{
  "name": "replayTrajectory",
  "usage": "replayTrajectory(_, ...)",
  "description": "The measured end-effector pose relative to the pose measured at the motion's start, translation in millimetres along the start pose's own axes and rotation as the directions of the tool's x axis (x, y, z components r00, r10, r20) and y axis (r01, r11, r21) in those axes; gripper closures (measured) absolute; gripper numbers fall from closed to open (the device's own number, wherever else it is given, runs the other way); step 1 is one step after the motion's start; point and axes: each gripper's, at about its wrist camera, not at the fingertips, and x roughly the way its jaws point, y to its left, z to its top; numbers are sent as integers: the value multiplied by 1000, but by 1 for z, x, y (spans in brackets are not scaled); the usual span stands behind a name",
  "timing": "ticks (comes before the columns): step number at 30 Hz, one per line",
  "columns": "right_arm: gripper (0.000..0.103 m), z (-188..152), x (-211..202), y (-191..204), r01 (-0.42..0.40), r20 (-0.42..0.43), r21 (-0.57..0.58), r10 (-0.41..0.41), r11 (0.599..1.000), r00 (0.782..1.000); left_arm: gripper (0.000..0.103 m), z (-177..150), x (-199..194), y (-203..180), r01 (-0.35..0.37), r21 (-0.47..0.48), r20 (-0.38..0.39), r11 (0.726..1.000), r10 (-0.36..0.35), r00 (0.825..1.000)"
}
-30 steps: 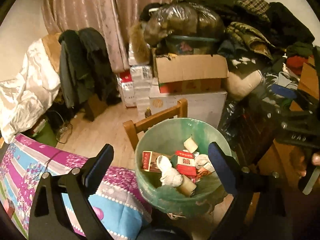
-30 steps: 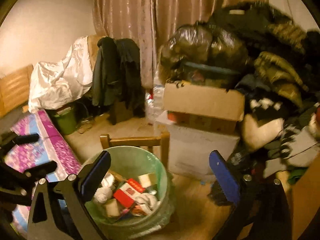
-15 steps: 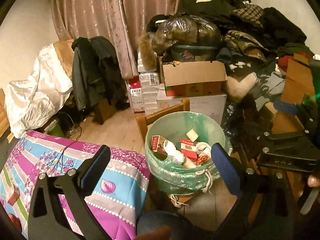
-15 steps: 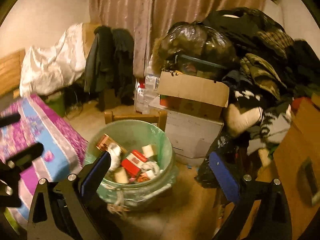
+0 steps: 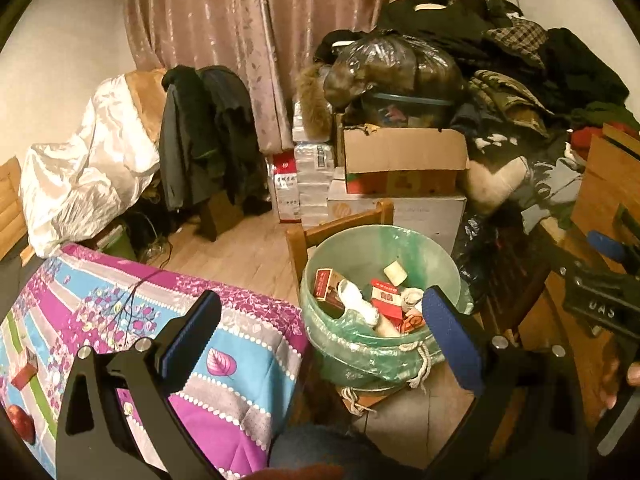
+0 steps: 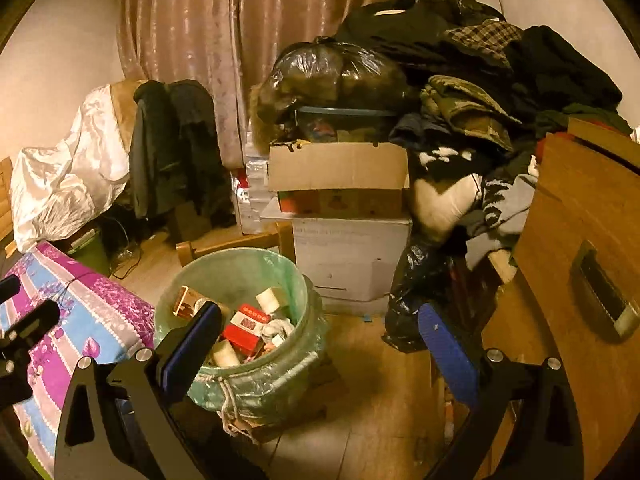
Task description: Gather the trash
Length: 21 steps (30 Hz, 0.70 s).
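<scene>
A round bin with a green liner (image 5: 420,240) stands on a wooden chair, holding red cartons (image 5: 386,296), white tissue wads and paper rolls. It also shows in the right wrist view (image 6: 280,268). My left gripper (image 5: 320,330) is open and empty, held back from the bin's near rim. My right gripper (image 6: 320,334) is open and empty, to the right of the bin and above the floor. The right gripper also shows at the right edge of the left wrist view (image 5: 600,300).
A table with a purple and blue floral cloth (image 5: 120,320) is on the left. Stacked cardboard boxes (image 5: 404,168), a black bag and piled clothes (image 5: 500,80) stand behind the bin. A wooden cabinet (image 6: 580,280) is on the right. A chair draped with coats (image 5: 208,132) stands by the curtain.
Both grippers have pulled back and risen from the bin, so it looks smaller and farther. The right gripper's view swung right toward the cabinet. Both stay open.
</scene>
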Motion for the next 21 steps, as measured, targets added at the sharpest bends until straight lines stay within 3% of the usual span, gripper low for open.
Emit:
replayTrajectory(12,5,-2,14,-7,22,-17,7,-22,1000,1000,6,-2,22,3,13,-27,-63,1000,-15,998)
replayTrajectory(21,5,-2,21,-14,40,-29,16,-40,999,999,6,-5,29,-20,38,72,-83,997,-32,996)
